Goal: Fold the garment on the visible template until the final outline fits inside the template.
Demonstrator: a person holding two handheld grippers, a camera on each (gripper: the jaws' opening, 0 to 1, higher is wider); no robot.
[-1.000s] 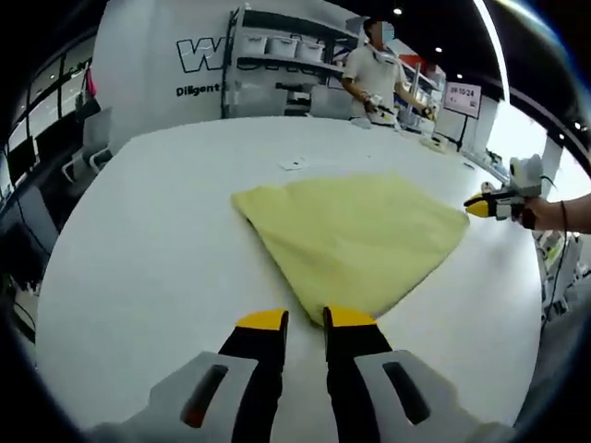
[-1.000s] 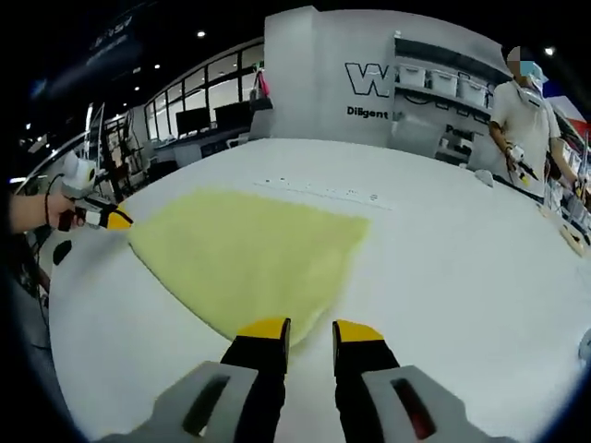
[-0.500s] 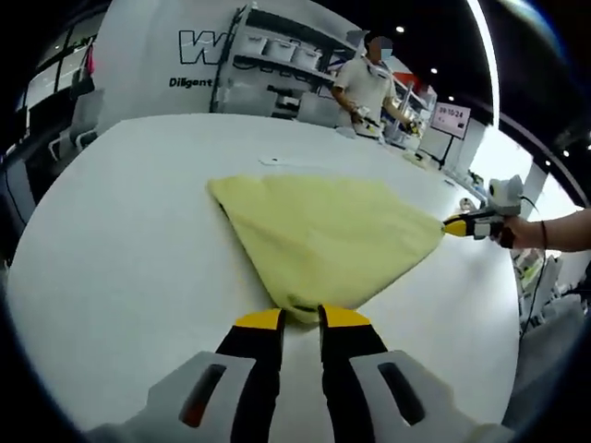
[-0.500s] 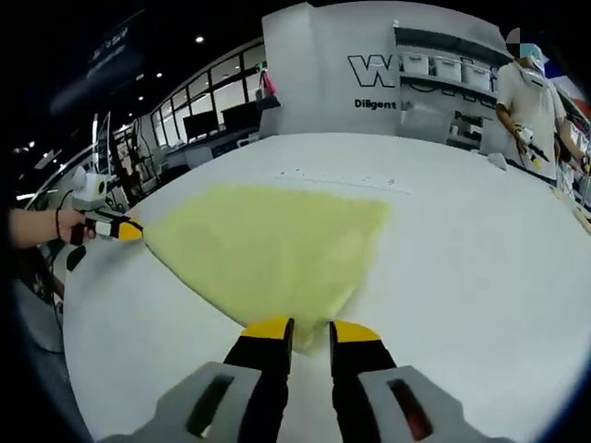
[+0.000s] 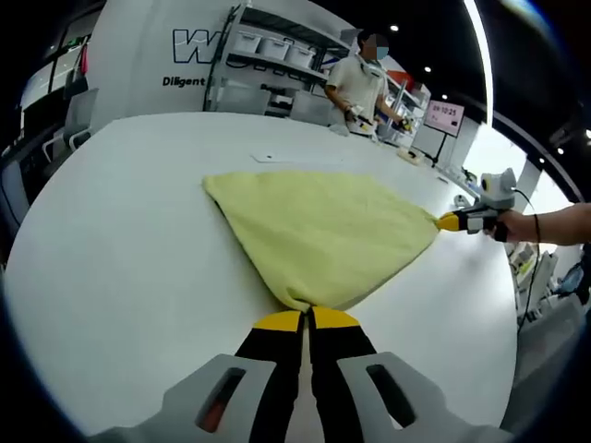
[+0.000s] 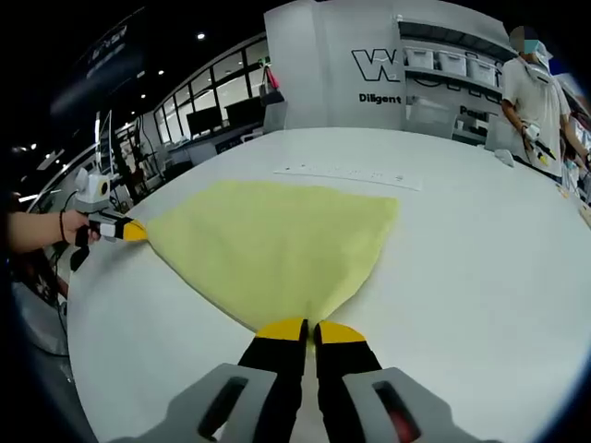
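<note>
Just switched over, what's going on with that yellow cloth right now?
A person holds a gripper in each hand. The left gripper is shut on one corner of the yellow garment, and the right gripper is shut on the opposite corner. The garment lies flat on the white table, stretched between them. No fold has been made yet.

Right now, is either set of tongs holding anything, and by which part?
Both hold the yellow garment. The left tongs are shut on one corner of it, and the right tongs are shut on another corner, with the cloth spread on the white table.
</note>
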